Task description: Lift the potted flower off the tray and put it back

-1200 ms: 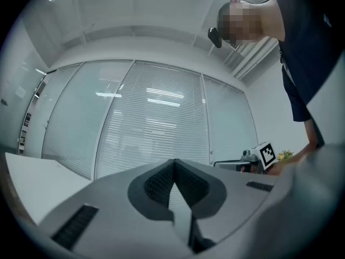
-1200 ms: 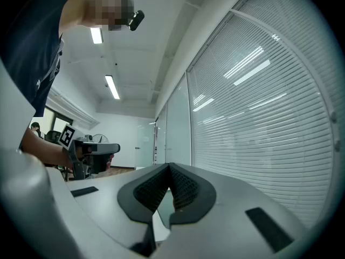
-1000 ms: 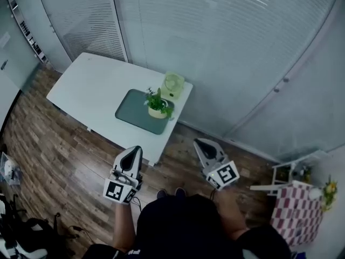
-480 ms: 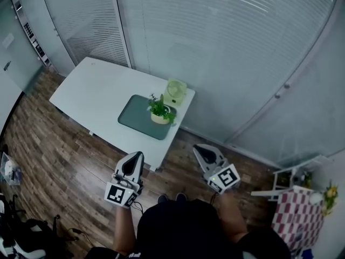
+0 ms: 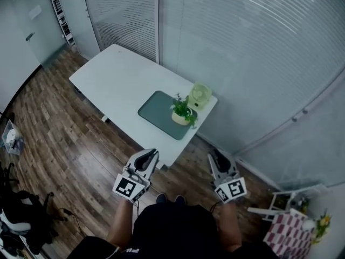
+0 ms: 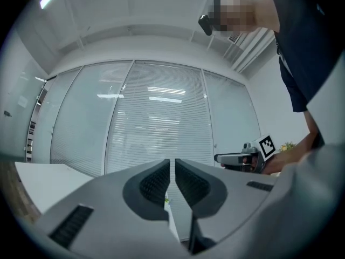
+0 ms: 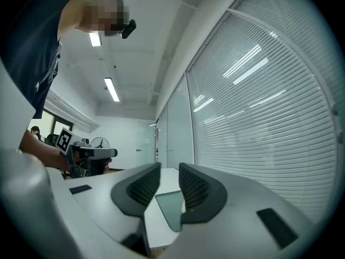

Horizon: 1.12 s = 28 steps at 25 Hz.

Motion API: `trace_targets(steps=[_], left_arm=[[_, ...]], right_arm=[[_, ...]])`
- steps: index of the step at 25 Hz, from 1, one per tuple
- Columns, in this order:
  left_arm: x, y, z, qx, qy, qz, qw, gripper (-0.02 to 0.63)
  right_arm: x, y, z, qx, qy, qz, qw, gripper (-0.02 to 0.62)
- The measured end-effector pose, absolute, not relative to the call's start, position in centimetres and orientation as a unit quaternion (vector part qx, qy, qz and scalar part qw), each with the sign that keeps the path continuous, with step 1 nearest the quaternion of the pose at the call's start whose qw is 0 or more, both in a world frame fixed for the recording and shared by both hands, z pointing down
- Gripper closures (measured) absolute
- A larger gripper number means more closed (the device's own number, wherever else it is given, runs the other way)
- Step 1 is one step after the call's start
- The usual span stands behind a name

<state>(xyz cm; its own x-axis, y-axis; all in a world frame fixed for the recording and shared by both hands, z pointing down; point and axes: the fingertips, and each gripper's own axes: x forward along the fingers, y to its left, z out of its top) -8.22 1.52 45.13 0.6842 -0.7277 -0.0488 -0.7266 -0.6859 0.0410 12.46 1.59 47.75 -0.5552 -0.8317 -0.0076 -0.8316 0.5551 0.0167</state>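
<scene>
Both tongs hover over the wooden floor (image 5: 64,144), short of the white rectangular counter (image 5: 113,80), and neither has anything in it. The left tongs (image 5: 150,155) are clenched, pads nearly meeting. The right tongs (image 5: 215,156) stand a little released, as their jaws have just been opening, and only the counter shows through the gap.

The small leafy potted flower (image 5: 182,113), in its round cream pot, stands well ahead of the tongs, roughly between the lines along which they point. It sits on the far right corner of the dark green rectangular tray (image 5: 159,109). Just beyond it, on the side away from the tongs, is a pale green round object (image 5: 200,94), perhaps a small fan.

My reading is that the reach has not yet begun. To do it well, the working tongs should be spread wide before they arrive, not at the pot. They should come in level and low, so the pads meet the pot's wall beneath the leaves. Pushing too far would likely nudge the pale green object, so the approach should stop once the pot is between the pads. Then a firm squeeze and a straight lift should clear the tray.
</scene>
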Motion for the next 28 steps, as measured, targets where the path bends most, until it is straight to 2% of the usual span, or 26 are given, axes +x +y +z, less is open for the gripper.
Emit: trace_targets(steps=[1, 2, 3, 5, 7, 9, 14, 28], left_arm=[[-8.6, 1.5, 45.2, 0.915, -0.402, -0.028, 0.008, 0.597], [-8.9, 1.5, 45.3, 0.913, -0.406, -0.027, 0.006, 0.592], [-9.1, 1.5, 45.3, 0.913, -0.408, -0.028, 0.005, 0.555], [-9.5, 1.6, 45.4, 0.913, -0.408, -0.029, 0.005, 0.415], [-10.0, 1.6, 45.4, 0.912, -0.41, -0.03, 0.006, 0.365], [-10.5, 1.4, 45.4, 0.91, -0.413, -0.033, 0.008, 0.347], [-11.2, 1.7, 45.6, 0.91, -0.413, -0.036, 0.009, 0.331], [-12.7, 3.2, 46.1, 0.915, -0.402, -0.038, 0.012, 0.331]], right_arm=[[12.0, 1.6, 47.8, 0.467, -0.884, -0.012, 0.002, 0.458], [11.6, 1.6, 47.8, 0.462, -0.887, -0.015, 0.004, 0.404], [11.2, 1.7, 47.7, 0.458, -0.889, -0.018, 0.005, 0.372], [10.5, 1.9, 47.6, 0.454, -0.891, -0.016, 0.0, 0.326], [10.1, 1.9, 47.2, 0.456, -0.89, -0.016, -0.011, 0.279], [10.2, 1.8, 46.8, 0.464, -0.885, -0.025, -0.018, 0.252], [10.0, 2.1, 46.7, 0.472, -0.881, -0.025, -0.027, 0.227], [7.5, 4.4, 47.3, 0.474, -0.88, -0.028, -0.02, 0.224]])
